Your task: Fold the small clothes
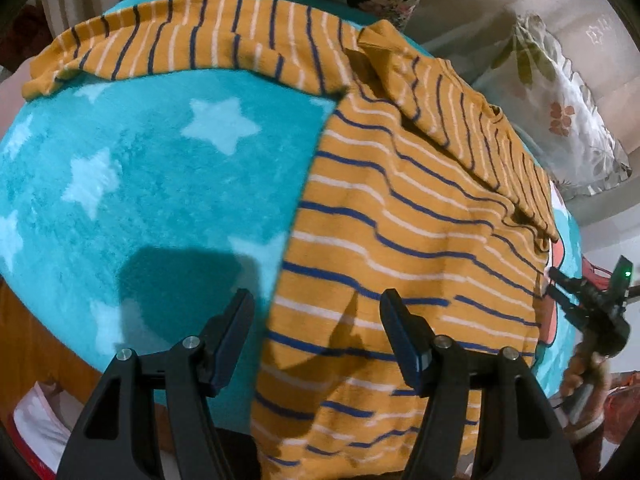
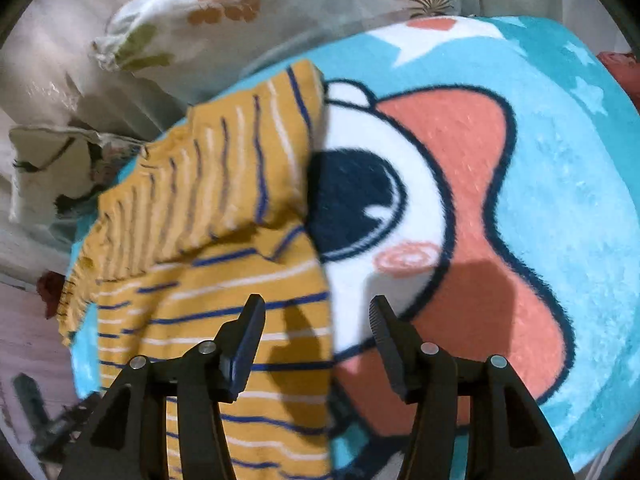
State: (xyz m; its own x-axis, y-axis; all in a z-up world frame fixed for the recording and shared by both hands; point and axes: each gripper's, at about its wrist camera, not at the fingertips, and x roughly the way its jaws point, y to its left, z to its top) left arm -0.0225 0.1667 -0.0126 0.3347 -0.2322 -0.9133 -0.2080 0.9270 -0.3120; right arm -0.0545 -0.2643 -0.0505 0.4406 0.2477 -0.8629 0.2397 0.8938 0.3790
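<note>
A mustard long-sleeved shirt (image 1: pixel 400 240) with navy and white stripes lies flat on a teal star blanket (image 1: pixel 120 160). One sleeve (image 1: pixel 180 52) stretches out to the left at the far end. The other sleeve (image 1: pixel 460 120) is folded over the body. My left gripper (image 1: pixel 317 300) is open above the shirt's left side edge, nothing pinched. My right gripper (image 2: pixel 317 304) is open above the shirt's (image 2: pixel 220 280) right side edge, with the folded sleeve (image 2: pixel 208 184) ahead. The right gripper (image 1: pixel 592 304) also shows at the left wrist view's right border.
Floral pillows (image 1: pixel 560 120) (image 2: pixel 200 20) lie beyond the blanket's far edge. The blanket carries a large cartoon print (image 2: pixel 460 200) right of the shirt. A wooden edge (image 1: pixel 32 340) shows at lower left. A hand (image 1: pixel 580 380) holds the right gripper.
</note>
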